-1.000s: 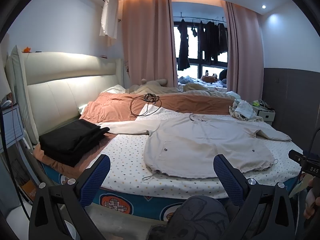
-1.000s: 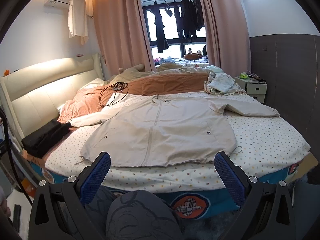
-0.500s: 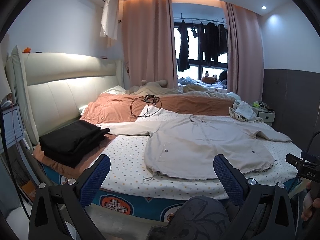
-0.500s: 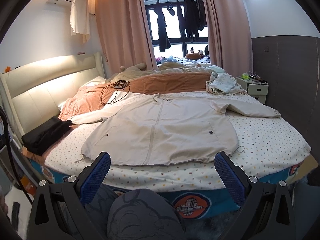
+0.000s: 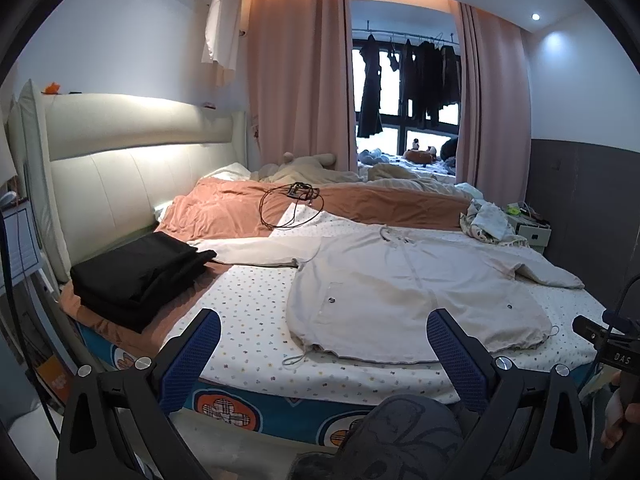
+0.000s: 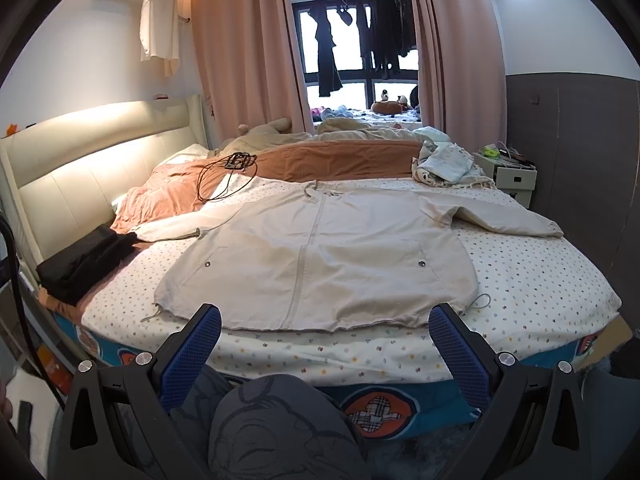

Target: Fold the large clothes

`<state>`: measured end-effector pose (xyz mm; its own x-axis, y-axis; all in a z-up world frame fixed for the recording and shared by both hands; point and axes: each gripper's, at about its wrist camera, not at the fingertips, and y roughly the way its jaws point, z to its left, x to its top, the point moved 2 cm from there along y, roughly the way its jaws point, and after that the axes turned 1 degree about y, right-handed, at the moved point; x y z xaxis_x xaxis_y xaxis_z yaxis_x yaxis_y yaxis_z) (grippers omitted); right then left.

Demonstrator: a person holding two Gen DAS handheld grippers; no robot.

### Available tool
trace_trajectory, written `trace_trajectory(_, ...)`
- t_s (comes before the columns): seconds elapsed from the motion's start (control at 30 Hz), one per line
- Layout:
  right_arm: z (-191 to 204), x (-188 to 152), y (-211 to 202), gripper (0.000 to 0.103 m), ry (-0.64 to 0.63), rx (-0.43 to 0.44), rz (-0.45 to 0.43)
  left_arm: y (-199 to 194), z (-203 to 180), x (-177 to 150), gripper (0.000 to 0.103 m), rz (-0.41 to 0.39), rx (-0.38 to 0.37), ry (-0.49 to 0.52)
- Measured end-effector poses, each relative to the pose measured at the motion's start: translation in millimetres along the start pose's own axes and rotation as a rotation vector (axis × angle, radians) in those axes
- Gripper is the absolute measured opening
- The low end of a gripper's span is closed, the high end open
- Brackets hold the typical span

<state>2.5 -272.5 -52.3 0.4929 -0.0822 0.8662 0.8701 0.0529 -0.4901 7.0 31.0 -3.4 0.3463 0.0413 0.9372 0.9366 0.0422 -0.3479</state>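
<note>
I have both tongs held off the near edge of the bed [image 6: 540,280], short of the mattress. The left tongs [image 5: 323,344] stand wide apart with nothing between the blue pads [image 5: 192,356], and the right tongs [image 6: 325,340] are spread just as wide and equally empty.

The beige jacket [image 6: 320,256] lies flat, front up, straight ahead of my right tongs. Its long axis runs away from me: the hem with its drawcord is the near end, just beyond the fingertips, and the collar is the far end. The zipper line runs up the middle, a little left of centre between the right fingers. From my left tongs the jacket [image 5: 408,292] sits ahead and to the right, its hem nearest the right-hand finger.

The sleeves stretch crosswise. One reaches left toward the folded black clothes [image 6: 80,264], its cuff just beside them; the other runs right toward the bed's right side, ending close to that edge.

Bare dotted sheet shows on both sides of the body and in a narrow strip between hem and bed edge. Beyond the collar is an orange blanket [image 6: 340,164] with a black cable [image 6: 228,176] on it, and a crumpled pale cloth [image 6: 448,164] lies far right.
</note>
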Motion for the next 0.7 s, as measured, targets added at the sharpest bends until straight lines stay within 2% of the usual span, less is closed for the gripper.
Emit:
trace_trajectory(0.4, 11, 25, 43, 0.103, -0.010, 0.021, 0.029, 42, 9, 18, 0.103, 0.024, 0.018, -0.029)
trace_trajectory(0.7, 35, 63, 103, 0.103, -0.031, 0.066, 0.038, 96, 25, 47, 0.103, 0.031, 0.058, -0.053)
